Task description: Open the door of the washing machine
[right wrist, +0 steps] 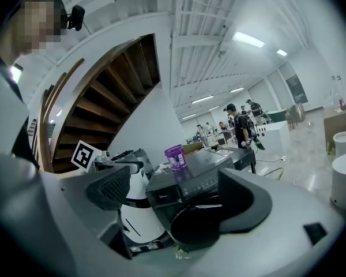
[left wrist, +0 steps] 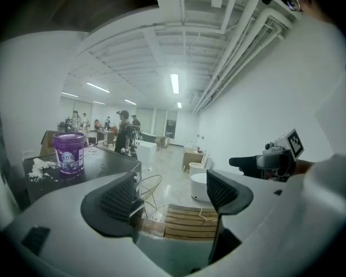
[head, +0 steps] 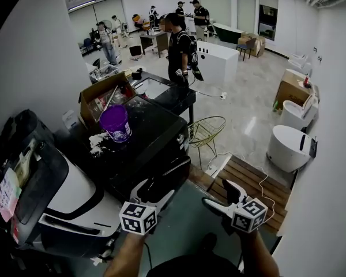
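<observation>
Your left gripper (head: 159, 188) and right gripper (head: 218, 194) are both released, jaws apart with nothing between them. Just beyond the left one stands the black front-loading washing machine (head: 153, 149). Only the right gripper view shows its round dark door (right wrist: 199, 227). Farther back, a purple plastic bucket (head: 115, 123) sits on top.

White walls (head: 328, 126), glossy pale floor (head: 242, 97), ceiling strip lights (left wrist: 174, 83), wooden pallet (head: 251, 183), yellow wire chair (head: 206, 133)
</observation>
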Demonstrator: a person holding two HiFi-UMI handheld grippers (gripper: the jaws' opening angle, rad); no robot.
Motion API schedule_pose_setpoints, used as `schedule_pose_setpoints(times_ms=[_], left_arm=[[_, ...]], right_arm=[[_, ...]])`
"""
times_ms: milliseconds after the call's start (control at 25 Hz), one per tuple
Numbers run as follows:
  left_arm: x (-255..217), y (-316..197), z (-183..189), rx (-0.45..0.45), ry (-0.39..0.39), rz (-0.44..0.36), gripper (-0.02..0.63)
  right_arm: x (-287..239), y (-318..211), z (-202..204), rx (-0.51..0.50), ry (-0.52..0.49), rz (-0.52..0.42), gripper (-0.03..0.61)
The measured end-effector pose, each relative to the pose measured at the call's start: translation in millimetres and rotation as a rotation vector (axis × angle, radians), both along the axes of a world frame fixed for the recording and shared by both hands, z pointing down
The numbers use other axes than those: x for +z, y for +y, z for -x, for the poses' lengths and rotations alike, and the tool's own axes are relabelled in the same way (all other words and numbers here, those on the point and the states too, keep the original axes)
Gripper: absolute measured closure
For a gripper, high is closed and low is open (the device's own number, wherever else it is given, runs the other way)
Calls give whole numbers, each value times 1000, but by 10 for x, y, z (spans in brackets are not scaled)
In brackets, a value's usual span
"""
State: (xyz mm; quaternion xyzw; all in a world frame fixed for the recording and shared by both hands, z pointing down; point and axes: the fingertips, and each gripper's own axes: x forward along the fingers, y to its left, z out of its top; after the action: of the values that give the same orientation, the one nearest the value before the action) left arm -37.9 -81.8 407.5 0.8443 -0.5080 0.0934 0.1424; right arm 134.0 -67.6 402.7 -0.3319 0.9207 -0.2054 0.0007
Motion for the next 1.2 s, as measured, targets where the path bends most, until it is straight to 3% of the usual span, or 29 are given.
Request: schedule_pose_setpoints(times_ms=[360,560,720,1200], left_arm=[[165,-493,-477,-53,-2,53,213],[322,-653,-555,-74,-9,89,221],[355,-877,-449,-92,-12,95,227],[313,-1668,128,-151,79,21,261]], right_arm=[[180,-508,-427,-81,-7,56,100],[374,-746,-490,-105,8,102,110],[372,-979,-323,-152,5,100,118],[148,-1755,358,-255,71,45,156]])
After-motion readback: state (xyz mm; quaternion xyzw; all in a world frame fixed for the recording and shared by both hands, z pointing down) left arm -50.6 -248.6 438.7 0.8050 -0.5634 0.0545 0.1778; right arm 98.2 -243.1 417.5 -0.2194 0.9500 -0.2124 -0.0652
